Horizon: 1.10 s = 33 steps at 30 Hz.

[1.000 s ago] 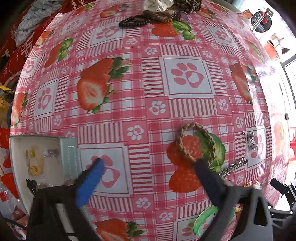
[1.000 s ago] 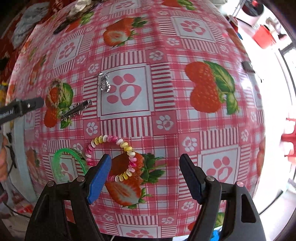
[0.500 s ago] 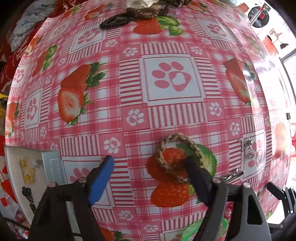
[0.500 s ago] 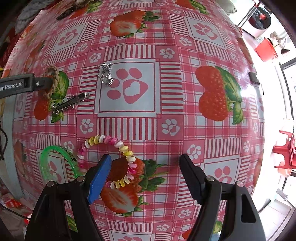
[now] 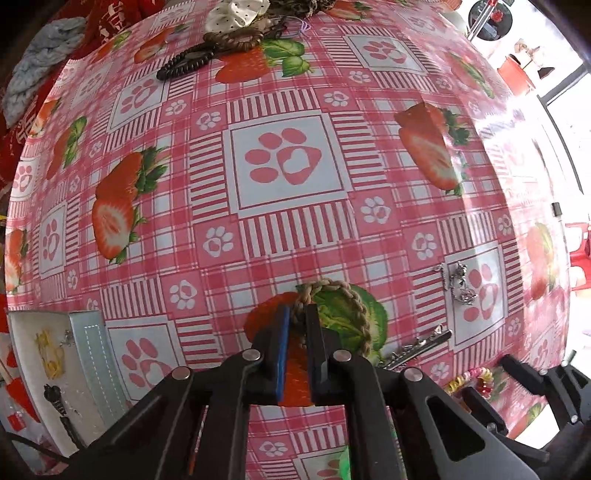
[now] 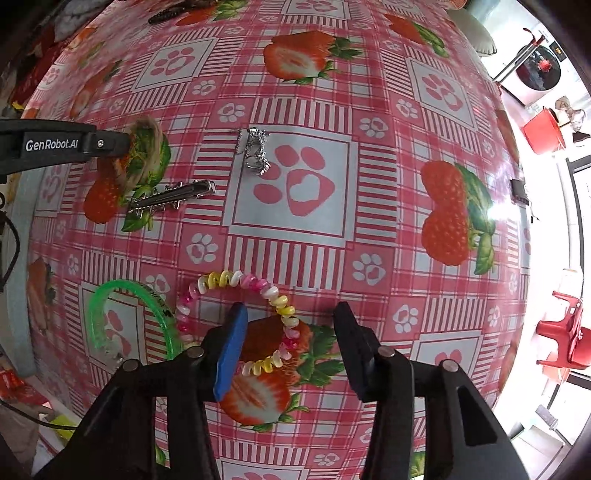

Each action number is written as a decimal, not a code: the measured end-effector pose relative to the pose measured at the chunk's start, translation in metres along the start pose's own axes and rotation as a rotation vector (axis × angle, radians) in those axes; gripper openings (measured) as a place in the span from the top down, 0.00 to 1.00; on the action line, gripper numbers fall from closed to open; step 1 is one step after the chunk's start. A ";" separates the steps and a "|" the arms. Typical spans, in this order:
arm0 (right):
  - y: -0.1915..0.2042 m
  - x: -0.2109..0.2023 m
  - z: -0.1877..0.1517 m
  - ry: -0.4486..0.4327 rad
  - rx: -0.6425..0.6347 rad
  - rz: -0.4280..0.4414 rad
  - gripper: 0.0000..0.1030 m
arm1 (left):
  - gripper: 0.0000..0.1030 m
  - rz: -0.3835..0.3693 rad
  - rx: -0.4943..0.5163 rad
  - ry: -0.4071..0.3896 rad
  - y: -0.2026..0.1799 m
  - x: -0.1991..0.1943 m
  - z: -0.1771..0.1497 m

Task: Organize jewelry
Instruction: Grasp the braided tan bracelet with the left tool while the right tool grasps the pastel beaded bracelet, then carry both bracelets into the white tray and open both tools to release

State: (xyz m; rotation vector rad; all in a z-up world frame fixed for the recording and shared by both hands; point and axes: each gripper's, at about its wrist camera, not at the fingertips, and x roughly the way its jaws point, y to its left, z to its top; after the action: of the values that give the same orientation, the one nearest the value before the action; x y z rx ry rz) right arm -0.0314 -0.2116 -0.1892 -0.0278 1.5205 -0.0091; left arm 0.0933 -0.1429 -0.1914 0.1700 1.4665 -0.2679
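Listing what we see, starting with the left gripper [image 5: 298, 314]: its two fingers are drawn close together, pinching one side of the braided rope bracelet [image 5: 347, 306] between them, the blue pad [image 5: 282, 347] on the left of the strand and the black finger on the right. The rest of the loop lies on the strawberry-print tablecloth [image 5: 288, 229], curving ahead and to the right of the fingertips.

Right of that gripper, near at hand: a silver hair clip [image 5: 417, 349], lying slantwise. Farther right and a little ahead: a small heap of silver chain [image 5: 460, 284]. To its left, at the table edge: an open white box [image 5: 33, 369] with a yellow piece [image 5: 50, 356] and dark small items inside; we cannot tell what they are. Far ahead: dark beaded bracelets [image 5: 188, 61] and a white scrunchie [image 5: 236, 13].

Next, the right gripper [image 6: 291, 314]: its fingers are spread wide, holding nothing. It straddles the near right part of a pastel spiral hair tie [image 6: 240, 317], the blue-padded finger standing over the inside of the ring; contact we cannot judge. Just left of this gripper: a green plastic bangle [image 6: 129, 314]. Ahead and to the left, well apart: the hair clip [image 6: 171, 199], the silver chain [image 6: 255, 151], and the rope bracelet [image 6: 146, 151] in the left gripper's tip.
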 end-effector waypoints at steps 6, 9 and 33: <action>0.014 -0.005 0.005 -0.005 -0.039 0.011 0.88 | 0.87 -0.061 -0.029 -0.036 0.019 -0.015 -0.015; 0.010 -0.008 0.008 -0.009 0.011 0.066 0.90 | 0.88 -0.087 -0.045 -0.060 0.027 -0.026 -0.018; -0.024 -0.063 0.040 -0.111 0.082 0.172 0.90 | 0.90 -0.180 -0.152 -0.190 0.111 -0.111 -0.071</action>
State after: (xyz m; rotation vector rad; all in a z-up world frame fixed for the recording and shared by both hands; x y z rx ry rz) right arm 0.0056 -0.2339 -0.1237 0.1656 1.4060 0.0665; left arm 0.0475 -0.0091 -0.0932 -0.1080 1.3084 -0.3083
